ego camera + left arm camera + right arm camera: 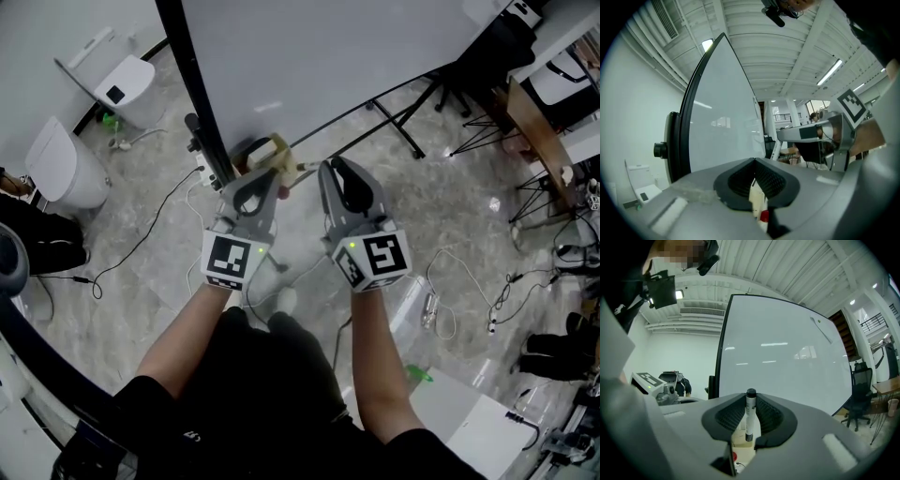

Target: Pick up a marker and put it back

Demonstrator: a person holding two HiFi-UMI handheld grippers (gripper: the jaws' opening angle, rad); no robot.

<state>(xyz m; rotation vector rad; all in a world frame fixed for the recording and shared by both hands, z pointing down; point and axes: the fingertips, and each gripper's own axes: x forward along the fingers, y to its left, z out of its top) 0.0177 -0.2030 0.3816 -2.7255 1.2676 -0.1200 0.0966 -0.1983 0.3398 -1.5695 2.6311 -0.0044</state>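
Pick-up looks done: right gripper (750,404) fingers clamped on marker (750,420), upright btwn pads, cap poking past tips. Left gripper (754,163) fingers closed on cream box (757,197), seemingly its edge; box also shows below right fingers. Still to do: put marker back.

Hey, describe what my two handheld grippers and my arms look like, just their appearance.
Both the left gripper and right gripper are grey with black ribbed pads inside the jaws. Each carries a cube with black-and-white square markers and a lit green light. No cables show. You wear black short sleeves.
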